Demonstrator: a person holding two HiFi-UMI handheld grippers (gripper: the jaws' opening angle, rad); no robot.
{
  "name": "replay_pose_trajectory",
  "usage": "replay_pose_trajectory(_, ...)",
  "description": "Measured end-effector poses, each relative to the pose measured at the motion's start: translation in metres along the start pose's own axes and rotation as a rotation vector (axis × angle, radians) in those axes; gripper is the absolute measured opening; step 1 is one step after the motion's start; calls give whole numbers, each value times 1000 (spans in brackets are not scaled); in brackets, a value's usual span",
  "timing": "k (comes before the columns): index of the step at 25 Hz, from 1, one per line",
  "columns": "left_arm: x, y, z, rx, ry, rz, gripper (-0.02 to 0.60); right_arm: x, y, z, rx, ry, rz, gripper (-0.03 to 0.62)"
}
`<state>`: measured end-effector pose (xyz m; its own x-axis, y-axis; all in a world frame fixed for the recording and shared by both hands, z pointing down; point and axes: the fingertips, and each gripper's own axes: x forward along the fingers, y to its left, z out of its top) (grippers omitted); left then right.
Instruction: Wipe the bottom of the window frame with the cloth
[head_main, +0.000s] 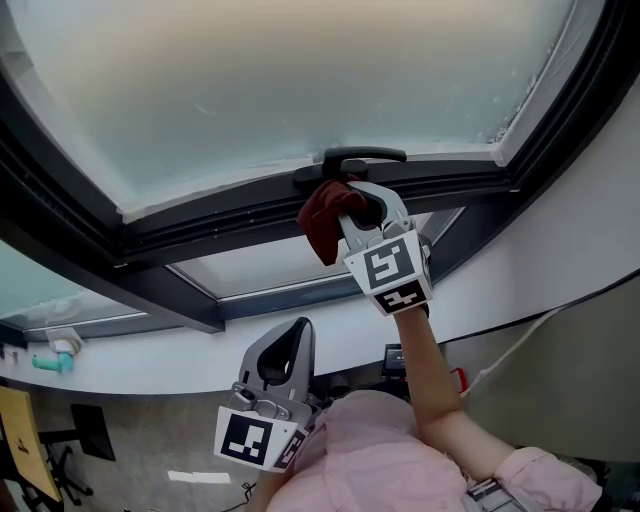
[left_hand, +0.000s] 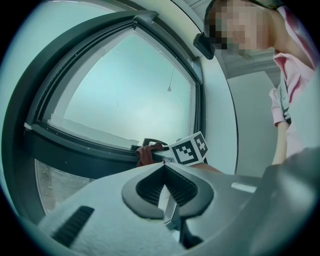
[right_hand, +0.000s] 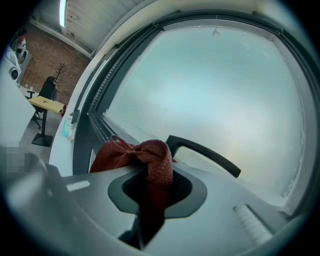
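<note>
Grey left gripper (head_main: 290, 335) hangs low by my chest, 2 jaws shut, nothing in 'em. The bottom frame rail (head_main: 230, 215) runs L to R across the head view. Further right, my right gripper (head_main: 352, 205) is way nearer it, clamped on the red cloth (head_main: 322, 228), right at the rail just under the handle (head_main: 365, 157). So imo the wipe goes sideways along the rail. Right gripper view shows the bite on the cloth. Left gripper view shows the cloth against the rail side-on.
</note>
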<state>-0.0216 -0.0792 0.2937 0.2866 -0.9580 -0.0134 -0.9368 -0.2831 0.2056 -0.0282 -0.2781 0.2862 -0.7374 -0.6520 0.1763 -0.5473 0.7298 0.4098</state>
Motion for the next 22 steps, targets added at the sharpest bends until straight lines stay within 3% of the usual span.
replay_pose_trajectory(7, 3, -6, 3, 0, -11, -9, 0, -2, 0, 0, -38, 4, 10, 61)
replay_pose_trajectory(22, 3, -7, 0, -20, -24, 25, 0, -8, -15, -10, 3, 20, 16, 61)
